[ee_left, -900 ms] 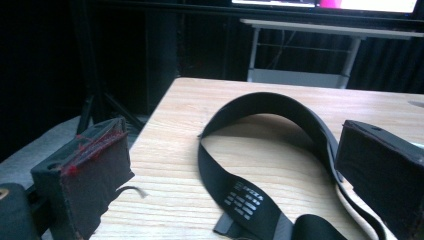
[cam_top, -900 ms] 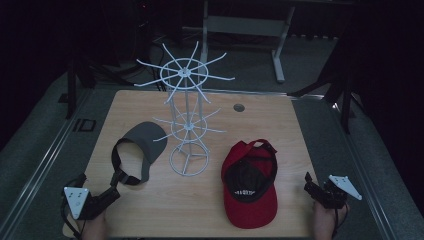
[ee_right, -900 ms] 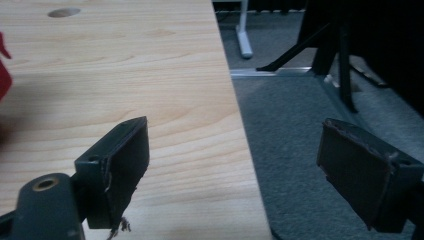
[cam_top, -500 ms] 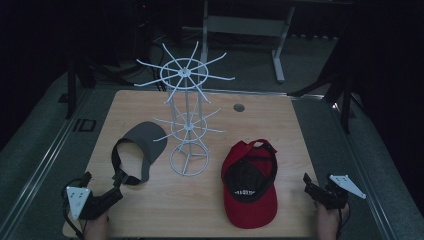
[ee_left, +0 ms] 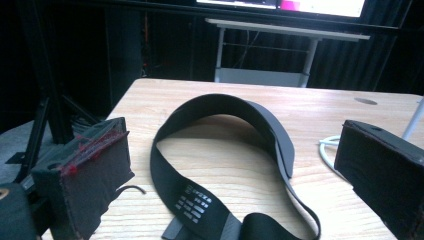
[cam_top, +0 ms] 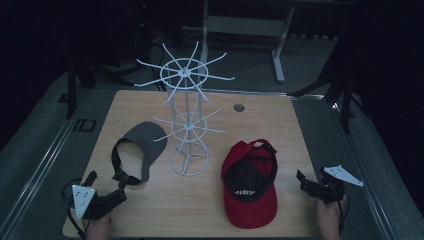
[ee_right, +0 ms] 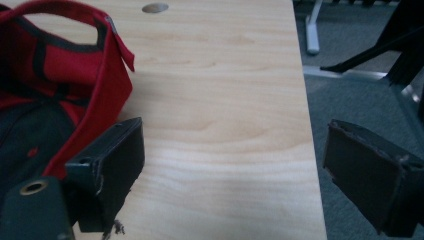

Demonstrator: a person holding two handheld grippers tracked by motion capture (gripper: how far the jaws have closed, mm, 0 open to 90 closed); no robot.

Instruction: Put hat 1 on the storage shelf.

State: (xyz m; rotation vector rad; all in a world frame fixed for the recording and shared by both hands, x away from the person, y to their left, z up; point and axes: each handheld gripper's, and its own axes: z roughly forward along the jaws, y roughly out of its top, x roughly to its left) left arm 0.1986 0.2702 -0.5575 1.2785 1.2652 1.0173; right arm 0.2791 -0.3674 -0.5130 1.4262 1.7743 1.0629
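White wire rack (cam_top: 185, 120) mid-table, grey visor (cam_top: 138, 149) just left of it, red cap (cam_top: 250, 182) upside down to its right, left gripper (cam_top: 121, 183) at visor strap, right gripper (cam_top: 303, 181) beside cap.

A: What sort of place is this?

B: A dim lab or recording studio. A lone wooden table (cam_top: 280, 125) stands on grey carpet (cam_top: 310, 65), with black stands (cam_top: 345, 90) around it.

A: Anything else?

B: Beyond the left tool (ee_left: 235, 170), a white-framed bench (ee_left: 280, 35) sits under a lit screen (ee_left: 280, 5), against dark curtains.
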